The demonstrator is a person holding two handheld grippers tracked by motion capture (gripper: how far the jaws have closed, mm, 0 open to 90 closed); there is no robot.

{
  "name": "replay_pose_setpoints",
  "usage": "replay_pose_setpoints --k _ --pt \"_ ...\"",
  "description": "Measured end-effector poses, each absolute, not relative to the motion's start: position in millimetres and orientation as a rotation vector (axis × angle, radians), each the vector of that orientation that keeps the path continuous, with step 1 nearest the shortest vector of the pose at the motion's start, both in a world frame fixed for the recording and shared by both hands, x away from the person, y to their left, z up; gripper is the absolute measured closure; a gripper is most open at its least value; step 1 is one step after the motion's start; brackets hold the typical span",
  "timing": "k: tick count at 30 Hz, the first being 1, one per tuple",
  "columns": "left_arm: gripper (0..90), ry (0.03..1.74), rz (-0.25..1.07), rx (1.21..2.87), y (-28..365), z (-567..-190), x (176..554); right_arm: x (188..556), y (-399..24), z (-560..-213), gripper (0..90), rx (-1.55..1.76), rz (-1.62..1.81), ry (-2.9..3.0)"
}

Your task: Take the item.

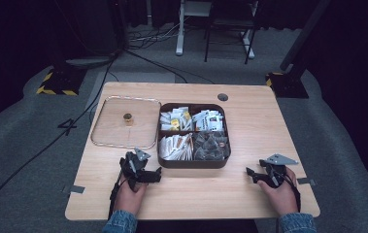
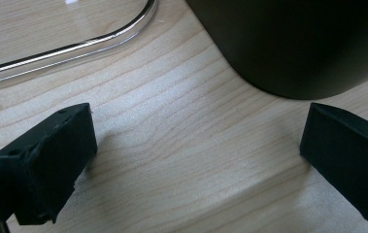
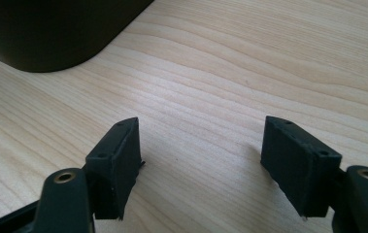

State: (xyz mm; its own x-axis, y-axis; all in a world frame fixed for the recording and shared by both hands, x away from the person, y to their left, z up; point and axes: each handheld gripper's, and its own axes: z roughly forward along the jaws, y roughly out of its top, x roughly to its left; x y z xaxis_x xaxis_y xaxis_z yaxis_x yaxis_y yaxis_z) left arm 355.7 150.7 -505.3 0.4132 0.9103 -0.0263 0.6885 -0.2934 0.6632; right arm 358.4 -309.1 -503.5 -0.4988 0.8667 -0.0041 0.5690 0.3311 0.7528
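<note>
— Both hands rest on the near edge of the table (image 1: 249, 194). The left gripper (image 1: 155, 175) sits just near-left of the dark box (image 1: 191, 164), its jaws spread with only bare wood between them. The right gripper (image 1: 249, 173) lies off to the right, well apart from the box, jaws also spread and holding nothing.

— So what would they go for?

— I'd guess the box or the clear lid (image 1: 105, 138). The box sits mid-table, four compartments full of sachets (image 1: 176, 145) and small packets. Those look light, thin and floppy; best pinched by an edge.

— And the box itself?

— Stiff-walled, smooth, rounded corners (image 2: 288, 73). Probably slippery, so grip over the rim rather than against the side.

— The lid?

— It lies flat to the left of the box, just beside it. It looks rigid and possibly fragile. The small brass knob (image 1: 128, 118) at its middle is the natural place to take it.
</note>
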Motion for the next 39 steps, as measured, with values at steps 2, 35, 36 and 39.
replay_pose_setpoints --k 2,35,36,39 --pt "0.2 1.348 0.481 2.077 151 -505 356 358 -309 -503 30.5 1.266 0.993 2.195" --pt "0.5 1.315 0.472 2.092 153 -505 357 376 -295 -464 43.2 1.331 1.196 2.22" --pt "0.5 1.315 0.471 2.093 153 -505 357 378 -294 -459 43.4 1.333 1.213 2.221" --pt "0.5 1.317 0.471 2.091 153 -505 356 385 -289 -445 44.1 1.323 1.249 2.219"
